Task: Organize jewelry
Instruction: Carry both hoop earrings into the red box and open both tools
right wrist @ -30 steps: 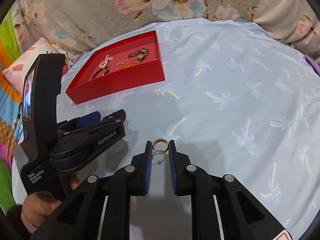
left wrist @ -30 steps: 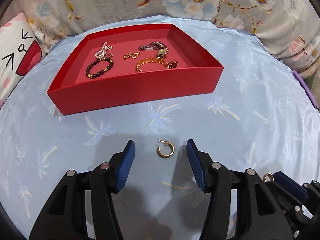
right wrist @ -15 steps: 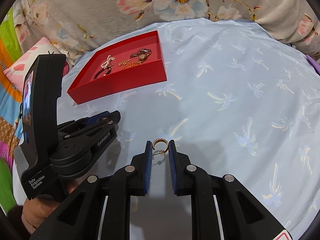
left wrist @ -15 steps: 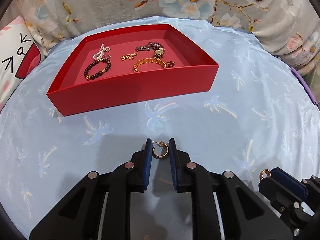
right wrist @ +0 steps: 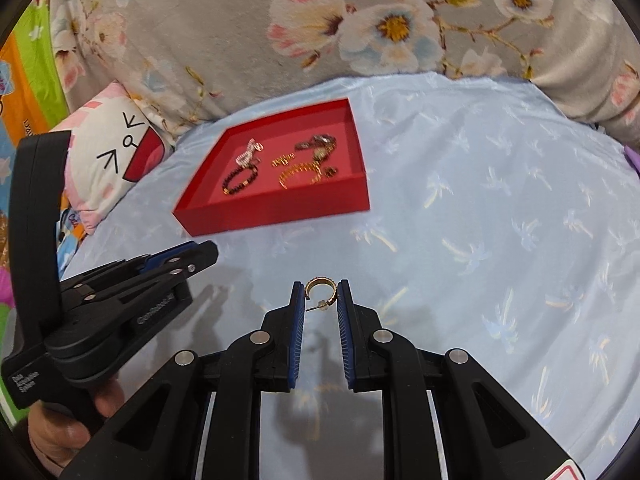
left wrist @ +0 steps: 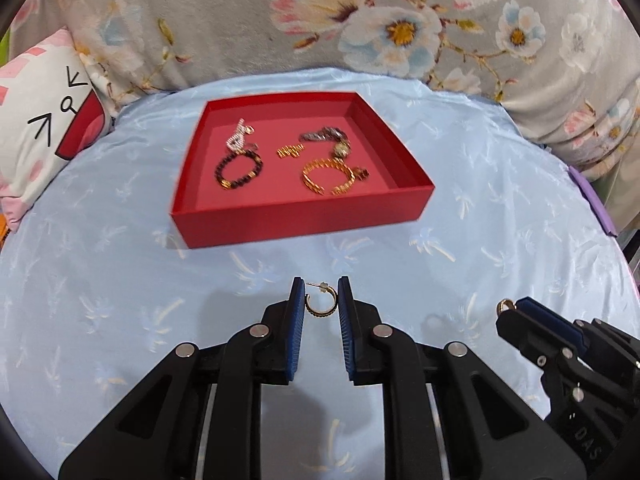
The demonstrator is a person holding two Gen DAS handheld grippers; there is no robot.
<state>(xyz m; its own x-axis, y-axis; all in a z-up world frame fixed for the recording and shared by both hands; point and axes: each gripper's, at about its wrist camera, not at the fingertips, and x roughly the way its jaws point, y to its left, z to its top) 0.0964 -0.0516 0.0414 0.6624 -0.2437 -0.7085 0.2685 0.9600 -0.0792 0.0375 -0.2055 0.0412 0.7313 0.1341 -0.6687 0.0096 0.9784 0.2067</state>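
My left gripper (left wrist: 321, 300) is shut on a gold hoop earring (left wrist: 320, 308) and holds it above the blue cloth. My right gripper (right wrist: 321, 298) is shut on a second gold hoop earring (right wrist: 318, 288); it also shows at the right of the left wrist view (left wrist: 505, 305). A red tray (left wrist: 304, 220) lies ahead of both and holds a dark bead bracelet (left wrist: 239, 170), a gold cuff (left wrist: 328, 176), a pearl piece (left wrist: 239, 138), a small gold chain (left wrist: 290, 152) and a watch (left wrist: 328, 136). The tray also shows in the right wrist view (right wrist: 280, 212).
The blue palm-print cloth (left wrist: 500, 208) covers a round surface. A grey floral blanket (left wrist: 360, 20) rises behind it. A white and pink cushion (left wrist: 48, 120) lies at the left. A purple item (left wrist: 592, 204) sits at the right edge.
My left gripper closed on the earring on the cloth and lifted it. Both grippers have risen and pulled back, so the tray looks farther away. The right gripper kept its earring.
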